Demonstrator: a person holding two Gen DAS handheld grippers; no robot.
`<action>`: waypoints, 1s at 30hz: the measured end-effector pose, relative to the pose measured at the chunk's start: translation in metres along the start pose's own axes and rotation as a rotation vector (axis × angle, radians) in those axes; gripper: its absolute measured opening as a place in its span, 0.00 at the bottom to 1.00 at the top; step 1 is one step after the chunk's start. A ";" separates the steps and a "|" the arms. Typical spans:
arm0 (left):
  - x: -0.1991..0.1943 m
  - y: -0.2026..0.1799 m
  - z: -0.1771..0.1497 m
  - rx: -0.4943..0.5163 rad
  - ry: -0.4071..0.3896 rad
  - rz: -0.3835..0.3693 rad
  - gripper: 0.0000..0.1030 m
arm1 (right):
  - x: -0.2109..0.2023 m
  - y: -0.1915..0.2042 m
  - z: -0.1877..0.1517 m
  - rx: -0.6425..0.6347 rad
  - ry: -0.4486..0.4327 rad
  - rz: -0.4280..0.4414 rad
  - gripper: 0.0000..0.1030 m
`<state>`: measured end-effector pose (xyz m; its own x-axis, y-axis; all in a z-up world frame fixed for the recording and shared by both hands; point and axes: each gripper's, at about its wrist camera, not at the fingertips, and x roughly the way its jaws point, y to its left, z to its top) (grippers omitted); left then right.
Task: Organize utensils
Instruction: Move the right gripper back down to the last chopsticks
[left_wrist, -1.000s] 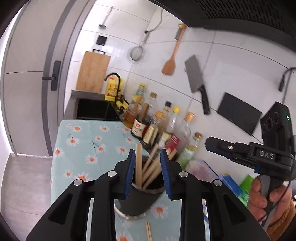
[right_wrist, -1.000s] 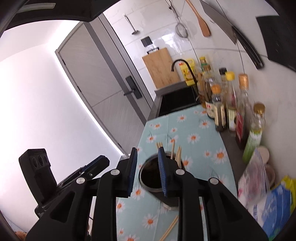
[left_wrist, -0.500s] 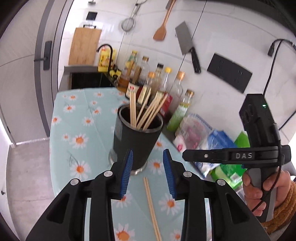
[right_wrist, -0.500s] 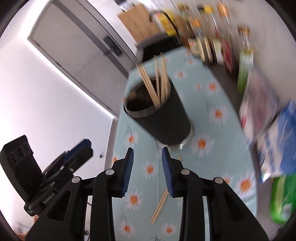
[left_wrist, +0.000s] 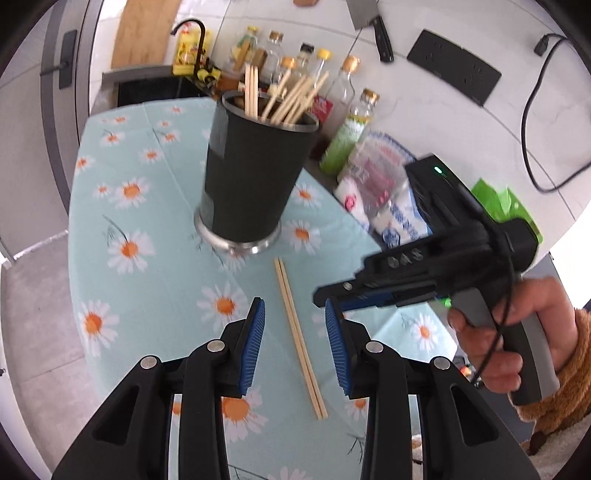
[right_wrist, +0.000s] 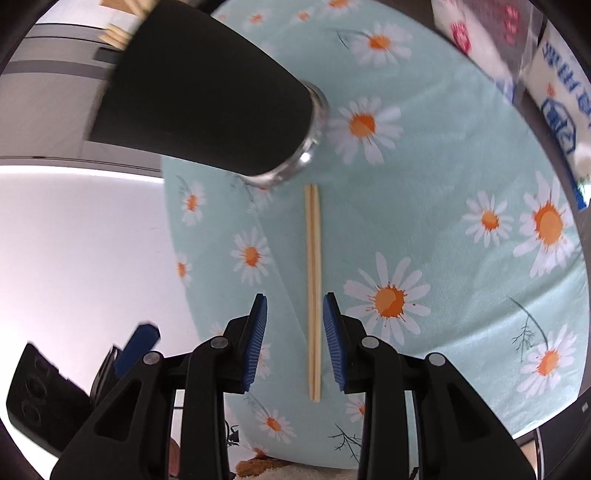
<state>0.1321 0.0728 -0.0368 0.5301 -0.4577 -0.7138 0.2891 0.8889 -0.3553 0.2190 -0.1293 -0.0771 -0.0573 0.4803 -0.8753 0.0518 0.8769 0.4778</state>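
Embossed lettering on the black body of the right gripper (left_wrist: 328, 295) is blurred in the left wrist view — it appears to read "DAS". Blue printed characters on the white packet (right_wrist: 561, 107) at the upper right of the right wrist view are not legible — no other text can be read.

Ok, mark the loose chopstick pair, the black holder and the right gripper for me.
loose chopstick pair (right_wrist: 313, 291), right wrist view, mid-shaft.
black holder (left_wrist: 255, 173), left wrist view, side wall.
right gripper (right_wrist: 294, 343), right wrist view, between open fingertips.
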 end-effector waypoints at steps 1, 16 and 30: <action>0.002 0.001 -0.004 -0.002 0.011 -0.003 0.32 | 0.005 -0.001 0.001 0.004 0.004 -0.015 0.32; 0.020 0.035 -0.048 -0.097 0.129 -0.037 0.32 | 0.042 0.017 0.013 -0.052 -0.008 -0.229 0.15; 0.010 0.052 -0.049 -0.132 0.108 -0.041 0.32 | 0.071 0.056 0.010 -0.104 -0.019 -0.378 0.15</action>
<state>0.1131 0.1156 -0.0919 0.4290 -0.4953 -0.7554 0.1973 0.8674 -0.4567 0.2276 -0.0464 -0.1128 -0.0341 0.1237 -0.9917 -0.0711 0.9895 0.1259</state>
